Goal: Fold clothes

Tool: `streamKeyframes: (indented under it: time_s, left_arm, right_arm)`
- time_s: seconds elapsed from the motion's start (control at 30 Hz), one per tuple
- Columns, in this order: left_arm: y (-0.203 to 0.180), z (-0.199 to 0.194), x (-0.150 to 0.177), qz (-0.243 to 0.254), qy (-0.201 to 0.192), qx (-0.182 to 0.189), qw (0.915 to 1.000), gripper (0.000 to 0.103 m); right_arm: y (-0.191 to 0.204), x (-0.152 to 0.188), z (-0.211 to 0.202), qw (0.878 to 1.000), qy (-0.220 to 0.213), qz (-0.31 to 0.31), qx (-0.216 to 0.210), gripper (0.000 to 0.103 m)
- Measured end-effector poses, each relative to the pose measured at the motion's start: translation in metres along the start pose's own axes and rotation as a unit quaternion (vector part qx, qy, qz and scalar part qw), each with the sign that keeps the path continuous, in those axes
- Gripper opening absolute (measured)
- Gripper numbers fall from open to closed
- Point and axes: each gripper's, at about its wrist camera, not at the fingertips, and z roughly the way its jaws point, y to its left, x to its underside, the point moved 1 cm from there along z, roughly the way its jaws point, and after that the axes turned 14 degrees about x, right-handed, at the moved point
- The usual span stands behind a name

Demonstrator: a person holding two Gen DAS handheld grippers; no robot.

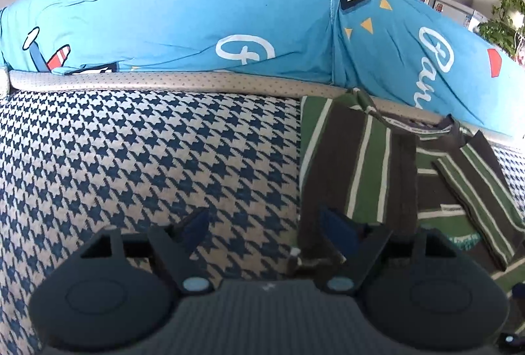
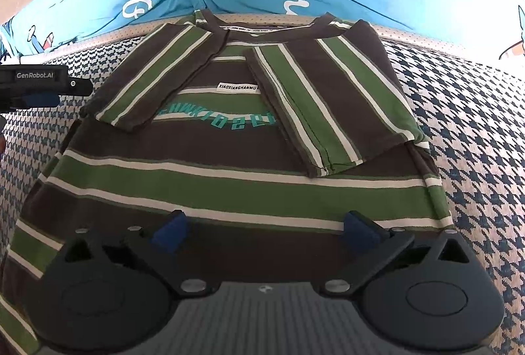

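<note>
On the houndstooth sofa point(image 2: 475, 132), right hand-held gripper point(image 2: 262, 228) gapes, seemingly empty, above shirt point(image 2: 229, 164).

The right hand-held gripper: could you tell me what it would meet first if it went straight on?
Probably the brown and green striped T-shirt; the open right hand-held gripper points down at its lower part.

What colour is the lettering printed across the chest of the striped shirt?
Teal lettering on the brown-and-green striped shirt, clearest in the right wrist view.
</note>
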Motion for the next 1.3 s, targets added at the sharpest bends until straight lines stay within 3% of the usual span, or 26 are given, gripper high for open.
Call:
streamKeyframes:
  time_s: [0.47,0.83,0.9,1.13,1.3]
  left_arm:
    - [-0.01,-0.008,0.023,0.085,0.053,-0.008,0.995,0.073]
    - [-0.019,0.008,0.033,0.101,0.027,-0.023,0.9943,0.073]
    - [-0.019,0.01,0.033,0.099,0.019,-0.021,0.9947,0.066]
    - [-0.034,0.009,0.037,0.123,0.003,-0.015,0.9922,0.027]
    - [-0.042,0.009,0.043,0.139,0.002,-0.027,0.9899,0.024]
  right_arm:
    - [0.001,-0.001,0.001,1.0,0.002,-0.004,0.001,0.103]
    - [0.002,-0.001,0.001,1.0,-0.003,-0.006,0.005,0.103]
    - [0.003,-0.002,0.001,1.0,-0.004,-0.006,0.006,0.103]
    - [0.003,-0.002,0.002,1.0,-0.005,-0.007,0.006,0.103]
    - [0.003,-0.002,0.002,1.0,-0.005,-0.007,0.007,0.103]
